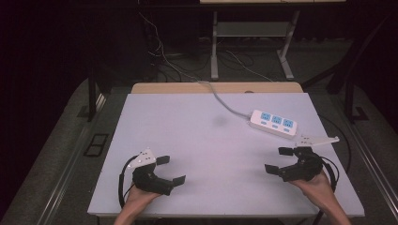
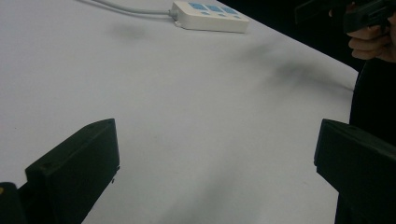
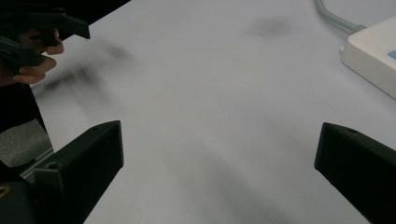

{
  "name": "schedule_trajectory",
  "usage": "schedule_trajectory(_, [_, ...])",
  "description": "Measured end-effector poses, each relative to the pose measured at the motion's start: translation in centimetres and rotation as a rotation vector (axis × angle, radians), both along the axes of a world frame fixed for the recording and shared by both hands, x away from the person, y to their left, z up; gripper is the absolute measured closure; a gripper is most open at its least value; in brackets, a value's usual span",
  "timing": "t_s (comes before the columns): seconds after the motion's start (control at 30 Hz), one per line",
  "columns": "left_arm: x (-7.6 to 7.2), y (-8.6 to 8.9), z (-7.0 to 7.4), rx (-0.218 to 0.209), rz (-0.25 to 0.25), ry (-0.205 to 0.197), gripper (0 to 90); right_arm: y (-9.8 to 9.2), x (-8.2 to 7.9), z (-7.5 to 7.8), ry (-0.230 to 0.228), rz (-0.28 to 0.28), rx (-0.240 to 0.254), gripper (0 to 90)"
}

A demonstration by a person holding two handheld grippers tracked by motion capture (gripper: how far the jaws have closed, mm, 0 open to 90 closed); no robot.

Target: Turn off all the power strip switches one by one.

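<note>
A white power strip with three blue sockets lies at the table's right back, its grey cable running off the far edge. My left gripper hovers near the front left of the white table, open and holding nothing. My right gripper is at the front right, just below the strip, open and holding nothing. In the left gripper view the power strip lies far ahead, beyond the wide-spread jaws. In the right gripper view the strip's corner sits at the upper right, and the other hand with its gripper at the upper left.
A wooden board edge runs along the table's far side. Beyond it stand a desk frame and loose cables on the dark floor. A dark smudge marks the table's middle.
</note>
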State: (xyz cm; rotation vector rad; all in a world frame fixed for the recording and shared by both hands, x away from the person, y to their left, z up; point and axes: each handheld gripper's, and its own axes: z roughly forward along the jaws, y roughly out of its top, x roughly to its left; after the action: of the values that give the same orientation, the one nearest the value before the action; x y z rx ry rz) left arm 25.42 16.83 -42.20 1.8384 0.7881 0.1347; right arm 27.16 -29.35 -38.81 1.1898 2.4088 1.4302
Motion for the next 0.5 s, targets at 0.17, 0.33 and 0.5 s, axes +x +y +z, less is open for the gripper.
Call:
schedule_trajectory(0.17, [0.0, 0.1, -0.1, -0.003, 0.005, 0.003, 0.0, 0.2, 0.7, 0.5, 0.001, 0.016, -0.022, 1.1])
schedule_trajectory(0.33, [0.1, 0.1, -0.1, -0.007, 0.008, 0.006, 0.0, 0.2, 1.3, 0.8, 0.001, 0.023, -0.033, 1.1])
schedule_trajectory(0.5, [0.1, 0.2, -0.1, -0.008, 0.012, 0.006, 0.0, 0.1, 2.0, 1.1, 0.009, 0.024, -0.038, 1.1])
